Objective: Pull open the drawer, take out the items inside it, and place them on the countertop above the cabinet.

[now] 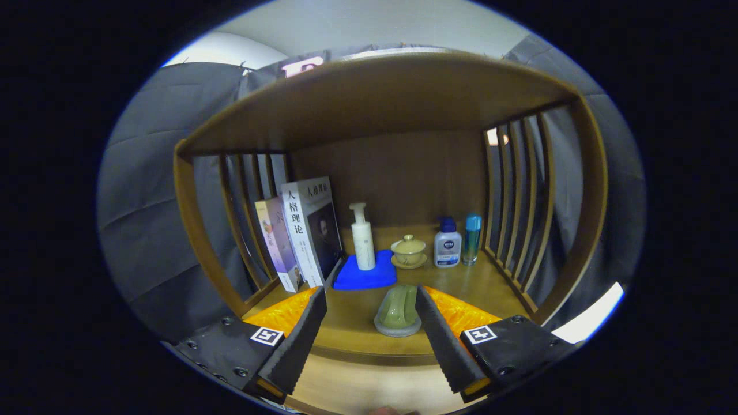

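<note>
1. Green ceramic piece (398, 308), apparently an item out of the drawer, lies on its side on the countertop (357, 323), between the fingers and nearer the right one.
2. Gripper (371, 340) stands wide apart, gripping nothing; contact with the right finger (441, 334) is unclear.
3. Judged step: releasing. Back straight out toward 6 o'clock without brushing it.
4. Avoid pushing toward 12 o'clock: blue cloth (364, 276), pump bottle (362, 237) and lidded cup (409, 249) stand beyond.
5. Books (300, 233) lean at 10 o'clock, two small bottles (456, 241) at 1 o'clock.

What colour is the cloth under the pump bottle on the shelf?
Bright blue cloth, under the white pump bottle, seen in the gripper view beyond the open gripper.
</note>
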`<state>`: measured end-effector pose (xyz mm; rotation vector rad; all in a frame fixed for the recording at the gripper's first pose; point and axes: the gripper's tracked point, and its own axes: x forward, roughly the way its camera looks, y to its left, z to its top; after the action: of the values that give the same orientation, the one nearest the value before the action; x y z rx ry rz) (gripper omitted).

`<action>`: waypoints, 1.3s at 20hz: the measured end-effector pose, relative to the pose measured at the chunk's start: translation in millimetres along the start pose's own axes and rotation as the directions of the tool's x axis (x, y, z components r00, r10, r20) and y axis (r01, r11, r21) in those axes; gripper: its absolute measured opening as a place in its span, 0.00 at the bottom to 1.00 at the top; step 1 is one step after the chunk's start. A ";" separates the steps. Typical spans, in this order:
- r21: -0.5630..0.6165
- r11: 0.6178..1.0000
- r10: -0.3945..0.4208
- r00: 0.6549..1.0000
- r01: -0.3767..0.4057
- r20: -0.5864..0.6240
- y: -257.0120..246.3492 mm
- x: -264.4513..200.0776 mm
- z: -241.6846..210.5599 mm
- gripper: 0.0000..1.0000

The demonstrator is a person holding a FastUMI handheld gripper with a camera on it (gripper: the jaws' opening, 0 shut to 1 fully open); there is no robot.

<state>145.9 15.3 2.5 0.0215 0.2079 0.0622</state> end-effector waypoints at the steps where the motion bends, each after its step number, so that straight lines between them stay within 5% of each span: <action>1: -0.013 1.000 -0.010 0.999 0.010 0.031 2.4 -10.8 1.1 0.98; 7: -0.075 0.992 -0.091 0.980 0.105 0.175 5.1 -76.9 -13.2 0.98; 11: -0.055 0.993 -0.087 0.976 0.100 0.199 19.0 -112.8 -48.6 0.98; 26: -0.142 0.990 -0.013 1.000 0.012 -0.005 54.7 -158.5 -205.8 0.98</action>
<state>-54.7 62.8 -164.7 -0.1224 0.2085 0.0648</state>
